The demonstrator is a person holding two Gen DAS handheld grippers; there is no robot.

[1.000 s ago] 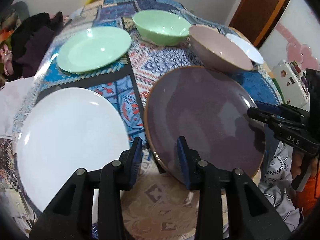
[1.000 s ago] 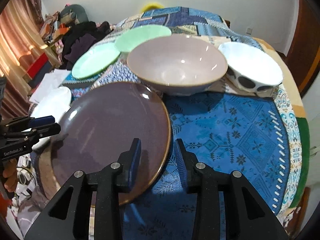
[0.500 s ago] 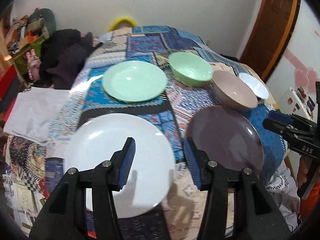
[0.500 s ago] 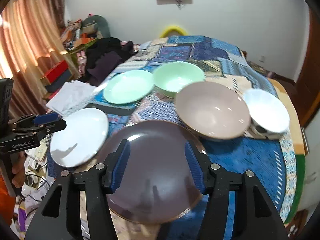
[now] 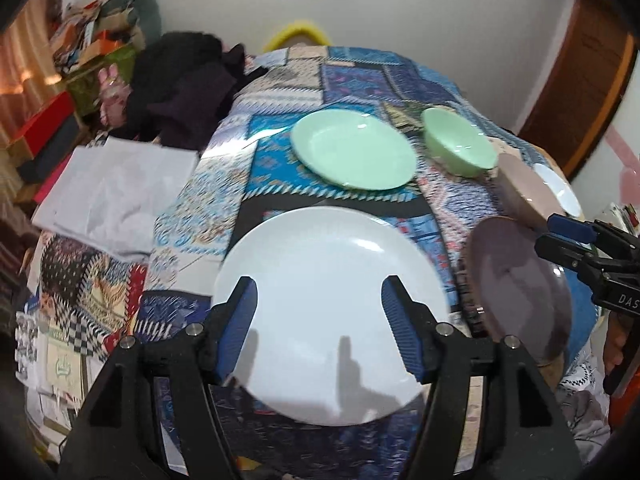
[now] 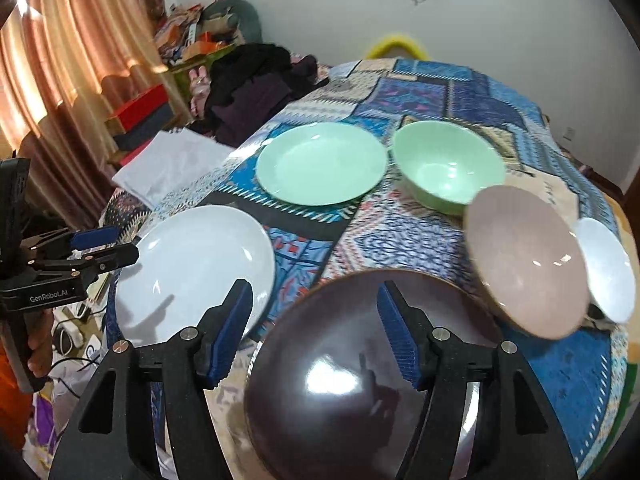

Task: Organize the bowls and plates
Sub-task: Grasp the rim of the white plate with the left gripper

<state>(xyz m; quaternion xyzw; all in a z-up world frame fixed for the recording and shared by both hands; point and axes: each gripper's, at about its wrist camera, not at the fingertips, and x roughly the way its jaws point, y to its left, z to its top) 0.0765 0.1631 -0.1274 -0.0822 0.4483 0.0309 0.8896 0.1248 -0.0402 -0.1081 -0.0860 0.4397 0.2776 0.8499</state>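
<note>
**Both tools lifted clear and spread; sorting not yet begun**

Since a second ago both tools have pulled up and back from the purple plate and opened: then their jaws were nearly together low at that plate's near rim, now each stands wide apart and holds nothing. The left tool (image 5: 320, 328) hangs over the white plate (image 5: 332, 296), its jaws framing the plate's near half without touching it as far as the view shows. The right tool (image 6: 314, 330) hovers above the purple plate (image 6: 360, 376), likewise clear of it.

The surface looks like a bed under a patchwork cover (image 6: 420, 80), not a worktop. Six pieces lie on it, each on its own spot. Near left is the white plate, near right the purple plate. Far behind them sit the green plate (image 6: 320, 164) and, just to its right, the green bowl (image 6: 448, 168). The pink bowl (image 6: 524, 260) stands right of centre, its rim very close to the purple plate's far edge, and the white bowl (image 6: 604, 264) is just beyond it at the far right.

By my reading the task is at its start: no plate rests on another, no bowl is nested. Everything is left to do, presumably three plates into one stack and three bowls into another. With each tool poised over a plate, the plates look like the first pieces to go.
</note>
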